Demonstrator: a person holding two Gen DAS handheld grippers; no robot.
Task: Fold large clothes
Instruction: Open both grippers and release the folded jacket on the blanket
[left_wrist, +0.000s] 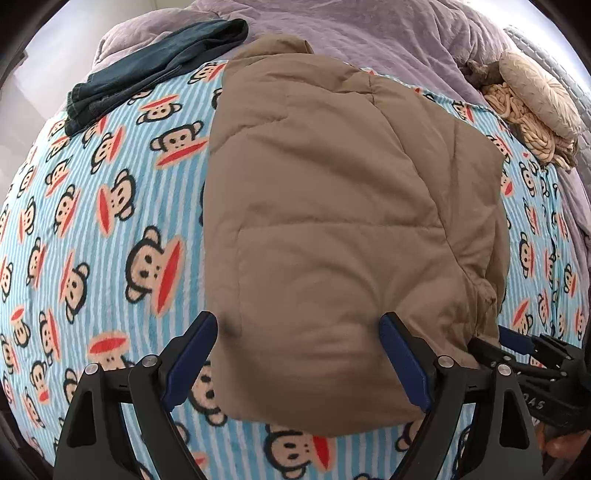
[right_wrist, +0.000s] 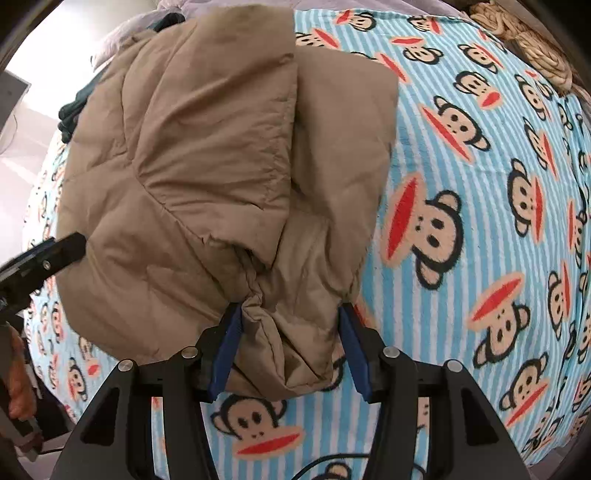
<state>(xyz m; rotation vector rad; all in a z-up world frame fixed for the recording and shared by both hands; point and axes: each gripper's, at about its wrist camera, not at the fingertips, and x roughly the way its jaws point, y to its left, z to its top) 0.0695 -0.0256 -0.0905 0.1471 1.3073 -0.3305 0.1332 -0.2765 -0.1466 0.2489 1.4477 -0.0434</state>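
Left wrist view: a tan padded jacket (left_wrist: 332, 206), folded into a thick bundle, lies on a bed under a striped blanket printed with monkey faces (left_wrist: 103, 229). No container shows anywhere. The left gripper (left_wrist: 299, 354) points down over the jacket's near end, its blue-padded fingers (left_wrist: 195, 354) spread wide, one on each side of the puffy edge and not pressing it. At 10 o'clock a dark teal garment (left_wrist: 155, 66) lies folded on the blanket's far edge. At 2 o'clock sits a heap of cream yarn or knitwear (left_wrist: 532, 114), hard to make out. A purple quilt (left_wrist: 369, 33) runs across 12 o'clock. At 4 o'clock the right gripper (left_wrist: 517, 343) juts in, partly cut off by the frame, with a bit of a hand (left_wrist: 565, 448) below it.

Right wrist view: the jacket (right_wrist: 207, 166) fills the upper left, its sleeve or hem bunched at the near end. The right gripper (right_wrist: 291, 350) has its fingers (right_wrist: 227, 354) about half open, the bunched cloth between them; whether the pads still press it I cannot tell. At 9 o'clock the left gripper (right_wrist: 48, 258) shows only as a black tip. The dark garment (right_wrist: 74, 110) is almost hidden behind the jacket.
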